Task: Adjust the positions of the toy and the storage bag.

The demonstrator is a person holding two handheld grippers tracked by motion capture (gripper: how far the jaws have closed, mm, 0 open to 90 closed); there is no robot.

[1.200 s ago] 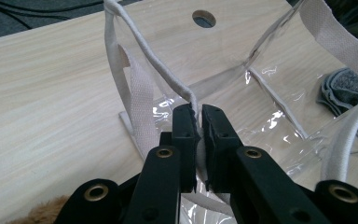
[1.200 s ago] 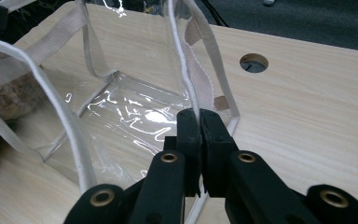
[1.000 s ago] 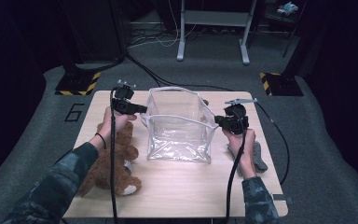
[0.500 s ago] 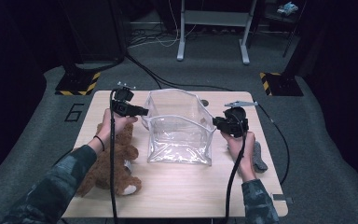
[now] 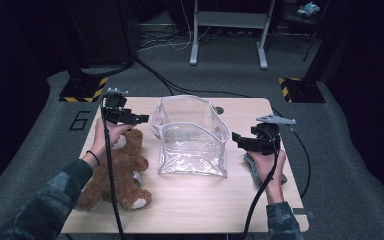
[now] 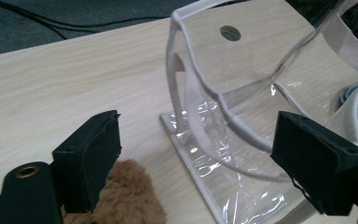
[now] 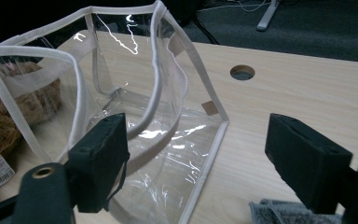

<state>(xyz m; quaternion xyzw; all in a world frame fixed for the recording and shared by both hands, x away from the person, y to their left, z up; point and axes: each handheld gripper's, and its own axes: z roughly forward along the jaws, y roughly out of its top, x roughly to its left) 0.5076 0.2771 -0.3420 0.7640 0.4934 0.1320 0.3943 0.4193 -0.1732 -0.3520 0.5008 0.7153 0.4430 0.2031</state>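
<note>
The bag (image 5: 192, 137) stands upright and open-mouthed at the middle of the table (image 5: 200, 210), holding its shape unaided, so the spreading of its rim looks done; nothing lies inside it.

The left gripper (image 5: 141, 119) hangs just off the bag's left wall. Its jaws have just been opening and stand wide, with nothing pressed between them; in the left gripper view the bag's white-trimmed edge (image 6: 177, 79) sits ahead of the gap, untouched. Under that hand the teddy bear (image 5: 120, 170) lies on the table beside the bag, not yet picked up.

The right gripper (image 5: 236, 139) is near the bag's right wall, and its jaws too have just been opening and are released, grasping nothing. A grey cloth (image 5: 252, 167) lies below that hand.

By my judgement the filling is what remains: the bear, perhaps also the cloth, must go in.
</note>
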